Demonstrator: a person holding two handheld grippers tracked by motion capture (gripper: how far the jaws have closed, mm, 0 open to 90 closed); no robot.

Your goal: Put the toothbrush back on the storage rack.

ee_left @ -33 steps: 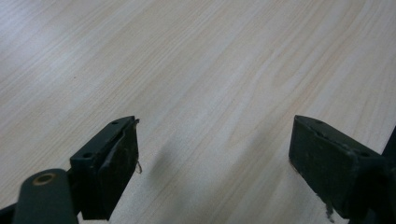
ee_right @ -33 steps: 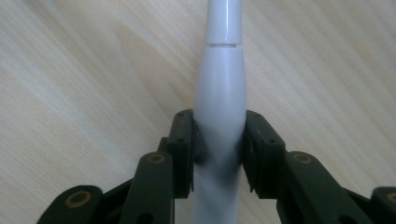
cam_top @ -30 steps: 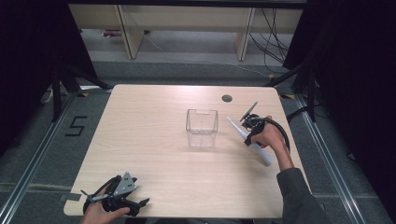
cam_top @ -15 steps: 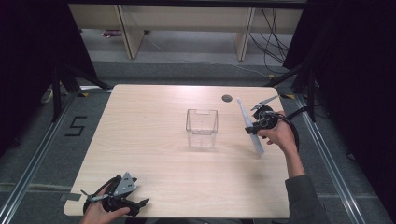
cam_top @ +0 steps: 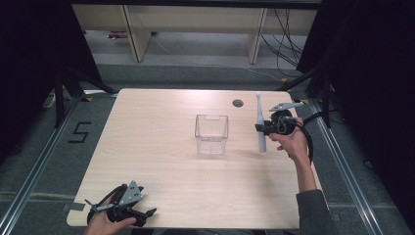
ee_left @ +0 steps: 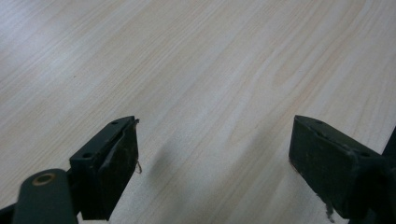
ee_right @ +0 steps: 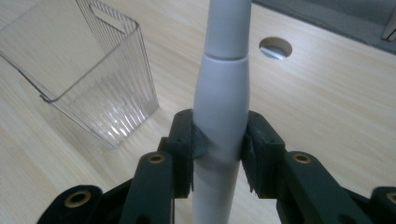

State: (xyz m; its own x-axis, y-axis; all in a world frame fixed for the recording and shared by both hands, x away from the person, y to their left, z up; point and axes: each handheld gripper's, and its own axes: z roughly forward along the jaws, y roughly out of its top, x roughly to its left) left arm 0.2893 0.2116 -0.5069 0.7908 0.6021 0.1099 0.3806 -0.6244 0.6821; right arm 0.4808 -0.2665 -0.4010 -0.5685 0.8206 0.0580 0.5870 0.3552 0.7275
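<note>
We have the white electric toothbrush (cam_top: pixel 261 128) clamped upright in our right gripper (cam_top: pixel 266 128) beside the empty clear container (cam_top: pixel 211 134), not yet inside, while our left gripper (cam_top: pixel 143 215) idles wide open, holding nothing.

- Table (cam_top: pixel 161 147): pale wood-grain top, matt and smooth, fine streaked grain; a metal-looking ring lines the hole (ee_right: pixel 275 48) near the far right corner.
- Bin (cam_top: pixel 211 133): clear hard plastic, glossy, lower walls finely ribbed, upper walls plain.
- Toothbrush (ee_right: pixel 223 98): pale grey plastic handle, smooth satin finish, soft sheen, one seam between two sections.
- Right gripper (ee_right: pixel 219 151): black matt plastic jaws, brass-coloured rivets.
- Left gripper (ee_left: pixel 215 172): same black matt jaws; pads (ee_left: pixel 127 151) scuffed, edges frayed.
</note>
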